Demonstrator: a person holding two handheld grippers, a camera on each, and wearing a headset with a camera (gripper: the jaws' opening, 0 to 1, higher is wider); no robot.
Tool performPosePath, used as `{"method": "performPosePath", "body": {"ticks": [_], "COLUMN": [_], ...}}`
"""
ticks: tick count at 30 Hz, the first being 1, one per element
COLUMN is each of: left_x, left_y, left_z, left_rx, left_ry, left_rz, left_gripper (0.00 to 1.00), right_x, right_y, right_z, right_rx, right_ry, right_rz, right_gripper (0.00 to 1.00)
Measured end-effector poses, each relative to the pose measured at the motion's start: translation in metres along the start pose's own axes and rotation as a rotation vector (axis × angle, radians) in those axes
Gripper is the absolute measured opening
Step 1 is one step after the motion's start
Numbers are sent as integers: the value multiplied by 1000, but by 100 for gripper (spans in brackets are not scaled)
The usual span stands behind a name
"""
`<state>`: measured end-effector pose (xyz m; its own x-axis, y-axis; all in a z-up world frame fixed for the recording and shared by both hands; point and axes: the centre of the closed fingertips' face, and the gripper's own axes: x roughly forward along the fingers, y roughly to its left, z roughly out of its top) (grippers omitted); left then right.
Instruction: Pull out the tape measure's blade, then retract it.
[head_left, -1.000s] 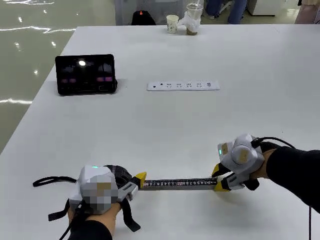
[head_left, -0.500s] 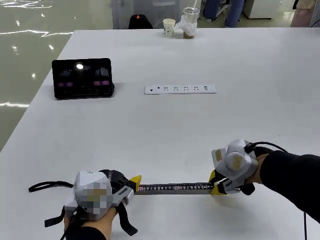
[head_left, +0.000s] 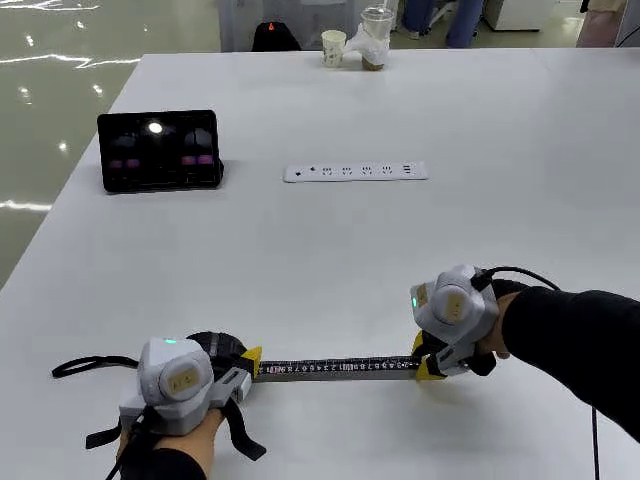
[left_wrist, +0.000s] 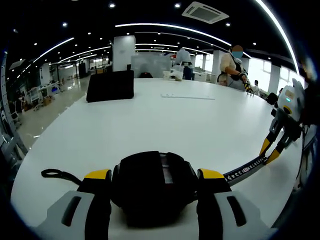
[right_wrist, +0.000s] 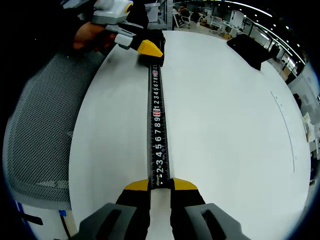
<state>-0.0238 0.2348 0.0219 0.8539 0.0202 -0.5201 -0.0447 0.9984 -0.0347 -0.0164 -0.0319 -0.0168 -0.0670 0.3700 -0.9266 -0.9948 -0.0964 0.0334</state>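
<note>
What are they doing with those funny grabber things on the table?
A person is working a tape measure with a hand-held gripper in each hand. The left hand-held gripper clamps the black round tape measure case. The right hand-held gripper pinches the end of the dark numbered blade. The blade is pulled out and stretches straight between them, low along the white table. It has not been let back in yet.

Head cam high, down on table (head_left: 450, 110); tool cams low, face each other along blade (right_wrist: 157, 125).
</note>
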Motion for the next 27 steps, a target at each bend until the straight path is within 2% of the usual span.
{"method": "performPosePath", "body": {"ticks": [6,16,27], "left_x": [1,1,2], "left_y": [0,1,0], "left_z": [-1,-2,-3], "left_rx": [-2,25,21], "left_ry": [16,33,43], "left_rz": [-5,-7,-11], "left_gripper": [64,63,63], "right_x": [0,0,0], "right_y": [0,0,0], "right_z": [0,1,2], "right_rx": [16,15,21], "right_ry": [-11,-1,7], "right_rz": [-4,-4,-9], "right_gripper": [11,11,11]}}
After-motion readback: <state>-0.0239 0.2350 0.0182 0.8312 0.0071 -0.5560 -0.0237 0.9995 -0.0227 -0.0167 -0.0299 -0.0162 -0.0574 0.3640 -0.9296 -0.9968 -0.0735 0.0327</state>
